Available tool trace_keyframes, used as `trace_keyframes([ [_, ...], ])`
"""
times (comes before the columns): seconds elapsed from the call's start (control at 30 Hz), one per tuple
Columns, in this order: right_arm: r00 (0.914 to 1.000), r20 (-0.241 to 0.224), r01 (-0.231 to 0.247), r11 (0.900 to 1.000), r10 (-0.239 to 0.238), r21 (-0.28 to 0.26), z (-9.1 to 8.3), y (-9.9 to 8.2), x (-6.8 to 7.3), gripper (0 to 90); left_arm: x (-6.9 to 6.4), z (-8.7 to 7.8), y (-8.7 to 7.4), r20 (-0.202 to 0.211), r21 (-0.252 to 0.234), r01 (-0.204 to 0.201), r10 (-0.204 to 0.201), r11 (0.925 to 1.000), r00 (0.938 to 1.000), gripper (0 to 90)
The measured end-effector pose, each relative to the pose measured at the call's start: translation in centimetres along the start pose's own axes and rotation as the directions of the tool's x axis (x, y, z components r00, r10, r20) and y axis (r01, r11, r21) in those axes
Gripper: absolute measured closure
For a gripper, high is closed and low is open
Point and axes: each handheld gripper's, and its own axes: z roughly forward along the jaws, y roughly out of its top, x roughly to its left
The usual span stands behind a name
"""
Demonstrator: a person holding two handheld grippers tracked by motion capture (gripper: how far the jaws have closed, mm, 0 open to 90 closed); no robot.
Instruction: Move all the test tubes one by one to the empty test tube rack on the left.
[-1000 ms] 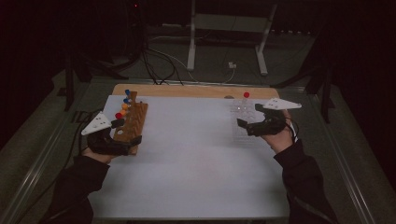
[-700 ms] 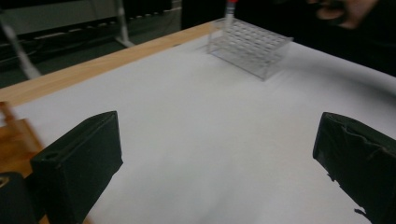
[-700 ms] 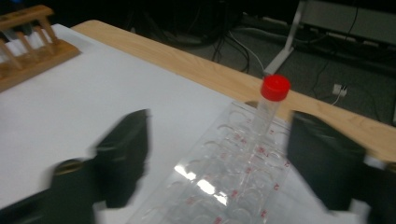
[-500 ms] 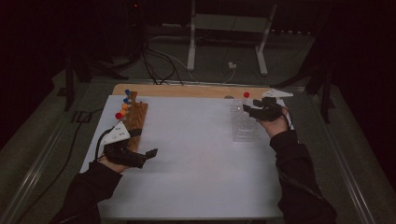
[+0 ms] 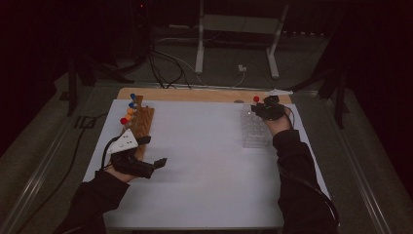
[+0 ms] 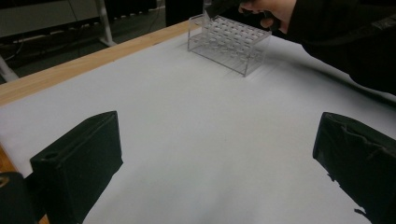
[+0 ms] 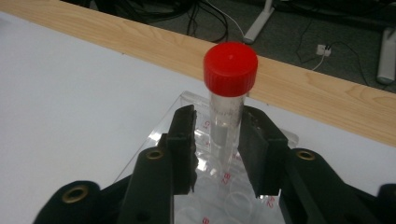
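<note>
Red-capped tube [image 7: 229, 100] upright in clear rack [image 7: 187, 196], right gripper [image 7: 217, 144] jaws closing — around it

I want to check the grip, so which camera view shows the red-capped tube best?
The right gripper view: the red-capped tube stands upright between the jaws over the clear rack. The high view shows just its red cap; in the left gripper view I can't make it out.
</note>
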Motion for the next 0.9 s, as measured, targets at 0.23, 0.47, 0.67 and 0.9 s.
trace_keyframes([
  [0.23,0.9997,0.026,0.000,0.9999,0.000,0.013,0.2,0.2,-0.2,74.4,0.1,0.0,-0.1,0.000,-0.003,0.006,-0.006,1.0000,1.0000,2.1],
  [0.47,0.9995,0.021,0.022,0.9997,-0.022,-0.009,-1.1,0.9,-0.2,74.7,0.0,0.1,0.0,0.002,-0.001,0.003,-0.003,1.0000,1.0000,2.2],
  [0.67,0.9983,0.025,0.054,0.9972,-0.053,-0.052,-3.2,2.0,0.0,74.7,0.1,0.0,0.2,0.006,-0.009,0.007,-0.007,0.9999,1.0000,2.2],
  [0.9,0.9953,0.023,0.096,0.9901,-0.094,-0.103,-6.0,3.4,0.6,74.7,0.0,0.1,0.4,0.008,-0.008,0.004,-0.004,1.0000,1.0000,2.2],
])
